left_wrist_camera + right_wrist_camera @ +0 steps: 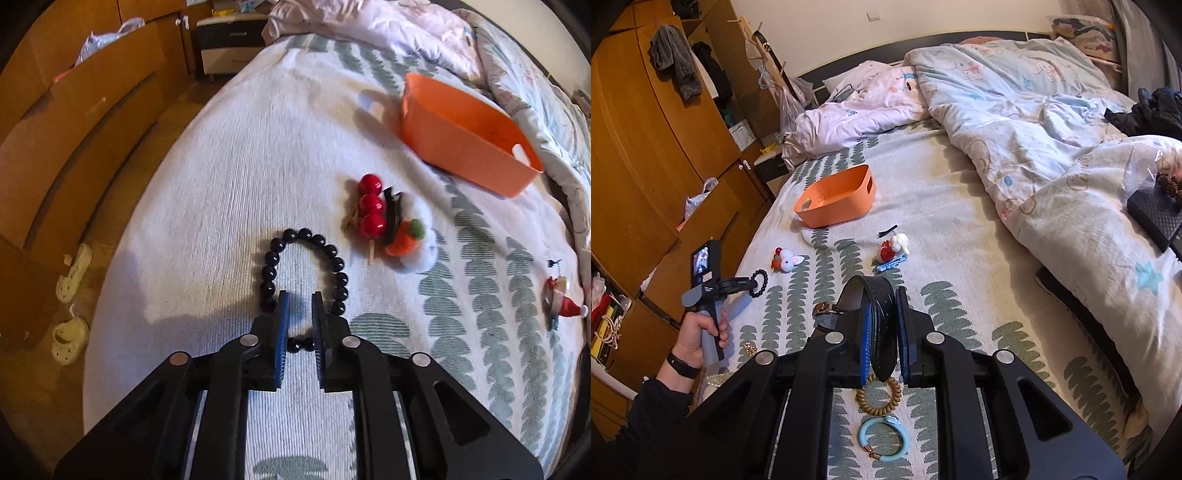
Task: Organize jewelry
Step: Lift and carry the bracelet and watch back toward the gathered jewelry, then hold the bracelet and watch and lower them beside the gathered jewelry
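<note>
On a bed [960,236] spread with a leaf-print cover, the left gripper [299,306] hovers low over a black bead bracelet [306,236], its jaws narrowly parted and holding nothing, the fingers straddling the near side of the loop. The right gripper [882,314] is clamped on a black leather strap [877,325] with a metal buckle. An orange basket [836,201] stands farther up the bed, well apart from both. Between lie a red bead hair clip [371,210] touching a white plush clip [413,236]. A tan coil hair tie [879,398] and a blue ring bracelet [884,439] rest beneath the right gripper.
</note>
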`<action>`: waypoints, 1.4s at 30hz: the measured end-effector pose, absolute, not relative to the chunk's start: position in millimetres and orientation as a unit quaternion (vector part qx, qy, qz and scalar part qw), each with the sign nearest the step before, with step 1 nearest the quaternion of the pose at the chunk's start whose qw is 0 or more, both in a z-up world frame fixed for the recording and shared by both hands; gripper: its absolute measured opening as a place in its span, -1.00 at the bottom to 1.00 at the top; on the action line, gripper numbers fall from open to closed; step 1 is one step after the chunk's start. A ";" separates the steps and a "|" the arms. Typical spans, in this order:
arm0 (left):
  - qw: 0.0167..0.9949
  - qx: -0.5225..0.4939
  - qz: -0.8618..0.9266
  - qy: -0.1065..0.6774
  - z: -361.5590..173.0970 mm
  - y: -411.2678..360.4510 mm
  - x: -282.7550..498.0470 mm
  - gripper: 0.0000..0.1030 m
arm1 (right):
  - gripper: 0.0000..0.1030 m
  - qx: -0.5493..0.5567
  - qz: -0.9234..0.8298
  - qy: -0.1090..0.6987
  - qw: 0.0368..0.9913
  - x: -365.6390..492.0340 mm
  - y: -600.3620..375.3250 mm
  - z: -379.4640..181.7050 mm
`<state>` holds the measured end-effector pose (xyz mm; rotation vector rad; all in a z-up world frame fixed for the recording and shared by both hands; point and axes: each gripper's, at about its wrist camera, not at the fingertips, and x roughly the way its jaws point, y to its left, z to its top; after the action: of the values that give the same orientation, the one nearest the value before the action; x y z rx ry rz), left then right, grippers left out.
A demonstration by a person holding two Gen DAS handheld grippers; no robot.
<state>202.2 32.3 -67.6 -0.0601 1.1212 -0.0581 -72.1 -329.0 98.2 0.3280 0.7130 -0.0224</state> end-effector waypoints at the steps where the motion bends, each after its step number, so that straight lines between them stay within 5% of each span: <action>1: 0.845 -0.030 -0.028 0.534 -71.5 33.4 203.7 -0.75 | -0.74 0.160 -0.009 0.348 0.924 -71.7 -328.9 98.2; 10: 0.850 -0.009 -0.033 0.525 -75.1 28.8 204.9 -0.72 | -0.74 0.161 -0.006 0.348 0.924 -72.6 -331.0 98.9; 16: 0.846 -0.021 -0.036 0.531 -73.2 36.0 202.4 -1.00 | -0.74 0.162 -0.006 0.347 0.924 -72.5 -331.1 98.8; 31: 0.868 -0.025 -0.058 0.493 -26.1 39.0 174.4 -1.00 | -0.74 0.174 0.006 0.334 0.926 -81.9 -329.9 105.9; 42: 0.852 -0.017 -0.046 0.522 -67.9 36.6 200.7 -0.86 | -0.74 0.180 0.005 0.332 0.926 -80.0 -331.5 107.0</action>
<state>200.7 36.6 -67.9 -0.0361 1.0990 -0.0958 -80.0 -331.5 107.0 0.3686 0.6810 0.0094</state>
